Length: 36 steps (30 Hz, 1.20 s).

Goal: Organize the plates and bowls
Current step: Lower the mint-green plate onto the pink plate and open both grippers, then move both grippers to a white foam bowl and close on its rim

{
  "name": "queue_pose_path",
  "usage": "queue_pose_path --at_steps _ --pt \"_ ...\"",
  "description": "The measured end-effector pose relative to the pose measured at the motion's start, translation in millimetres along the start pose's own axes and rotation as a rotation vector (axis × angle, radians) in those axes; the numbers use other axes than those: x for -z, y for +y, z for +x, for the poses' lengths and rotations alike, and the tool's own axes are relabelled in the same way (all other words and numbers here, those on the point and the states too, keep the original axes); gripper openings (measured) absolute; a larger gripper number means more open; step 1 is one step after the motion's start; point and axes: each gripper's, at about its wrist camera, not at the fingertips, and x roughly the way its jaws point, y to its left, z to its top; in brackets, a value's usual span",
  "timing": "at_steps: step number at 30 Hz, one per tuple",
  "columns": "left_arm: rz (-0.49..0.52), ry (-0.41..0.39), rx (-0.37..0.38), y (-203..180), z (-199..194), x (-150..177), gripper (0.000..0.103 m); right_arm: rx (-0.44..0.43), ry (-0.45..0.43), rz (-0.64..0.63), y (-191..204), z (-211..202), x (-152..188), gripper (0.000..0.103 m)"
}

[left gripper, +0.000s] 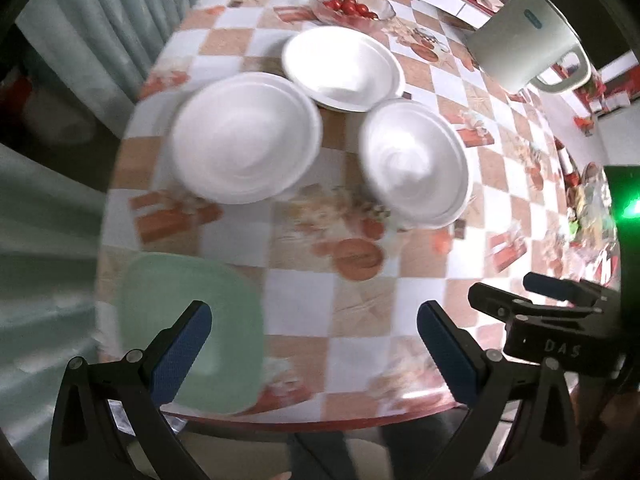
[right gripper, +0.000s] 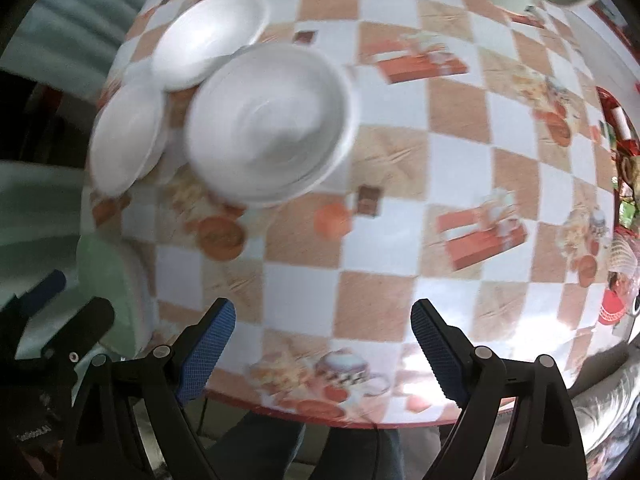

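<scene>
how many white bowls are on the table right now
3: far bowl near the tomato dish, left bowl, right bowl. Blurred rims suggest stacks, so more may be hidden.

The left gripper (left gripper: 312, 344) points straight down, its two black fingers (left gripper: 182, 350) spread wide, blue pads facing each other with nothing held between them. The right gripper (right gripper: 322, 344) also points down, its blue-padded fingers (right gripper: 210, 354) standing well apart and gripping nothing. The two tools hang side by side: the right gripper's black body and one blue-tipped finger show at the lower right edge of the left wrist view, and the left gripper's black body shows at the lower left edge of the right wrist view. Both views are blurred.
</scene>
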Motion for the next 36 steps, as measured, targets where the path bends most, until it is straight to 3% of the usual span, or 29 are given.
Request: queue_pose_path --at_steps 7,18,29,34,36 --pt "-0.080 0.031 -0.004 -24 25 -18 0.103 0.017 -0.021 0.010 -30 -8 -32 0.090" --pt "-0.209 -0.007 -0.196 -38 56 -37 0.102 0.062 -0.043 -0.047 -40 -1 -76 0.090" --pt "-0.297 0.004 -0.192 -36 82 -64 0.100 0.053 -0.048 -0.103 -34 16 -126 0.090" --pt "-0.297 0.024 -0.176 -42 99 -71 0.088 0.043 -0.046 -0.126 -29 26 -144 0.090" --pt "-0.310 0.037 -0.174 -40 106 -73 0.078 0.045 -0.045 -0.144 -22 30 -148 0.090"
